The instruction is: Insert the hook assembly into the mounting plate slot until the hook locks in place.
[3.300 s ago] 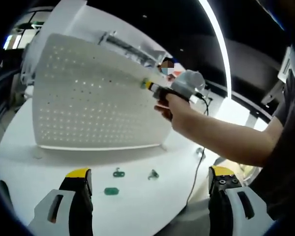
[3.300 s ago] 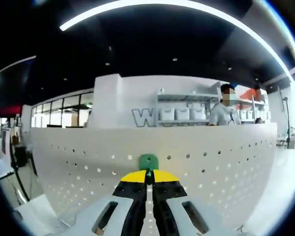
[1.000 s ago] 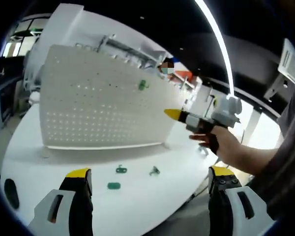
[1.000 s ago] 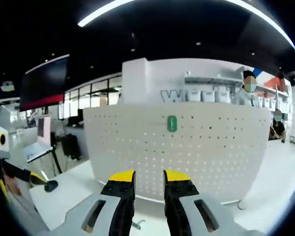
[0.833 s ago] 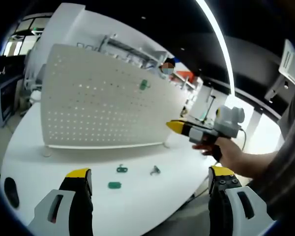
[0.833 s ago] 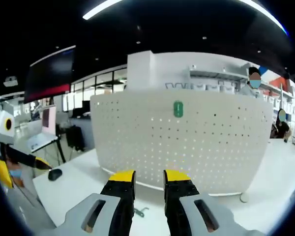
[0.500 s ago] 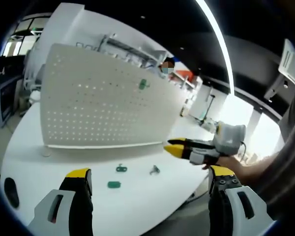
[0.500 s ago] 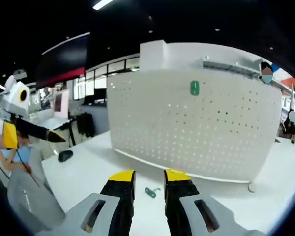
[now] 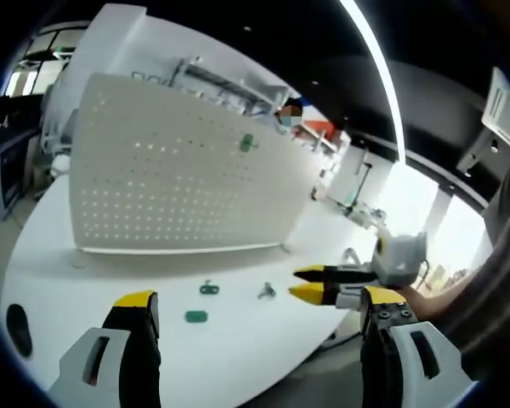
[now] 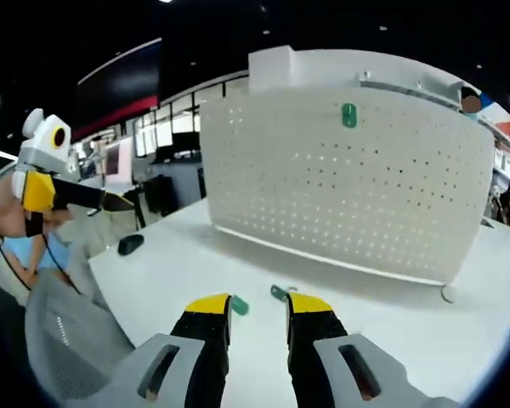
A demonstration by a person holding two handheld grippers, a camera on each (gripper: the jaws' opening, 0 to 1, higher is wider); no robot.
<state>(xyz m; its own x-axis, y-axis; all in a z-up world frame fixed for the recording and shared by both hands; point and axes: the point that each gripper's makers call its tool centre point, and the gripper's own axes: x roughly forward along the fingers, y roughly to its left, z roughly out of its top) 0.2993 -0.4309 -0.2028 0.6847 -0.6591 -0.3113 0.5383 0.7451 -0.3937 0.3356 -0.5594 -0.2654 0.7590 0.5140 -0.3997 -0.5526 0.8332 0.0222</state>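
1. A green hook (image 9: 248,144) sits high on the upright white pegboard (image 9: 153,187) at the table's (image 9: 238,340) far side.
2. Three more green hooks (image 9: 207,289) lie loose on the table before the pegboard.
3. The right gripper (image 9: 310,284) hovers near them, jaws slightly parted, holding nothing.
4. The left gripper (image 9: 259,313) has its jaws spread wide, empty, above the near edge.

We see our right claw (image 10: 257,308) with jaws slightly apart and nothing between them, over the white counter (image 10: 382,327). A green hook (image 10: 348,115) sits high on the upright perforated plate (image 10: 340,183). Two small green pieces (image 10: 239,305) lie just past the jaw tips.
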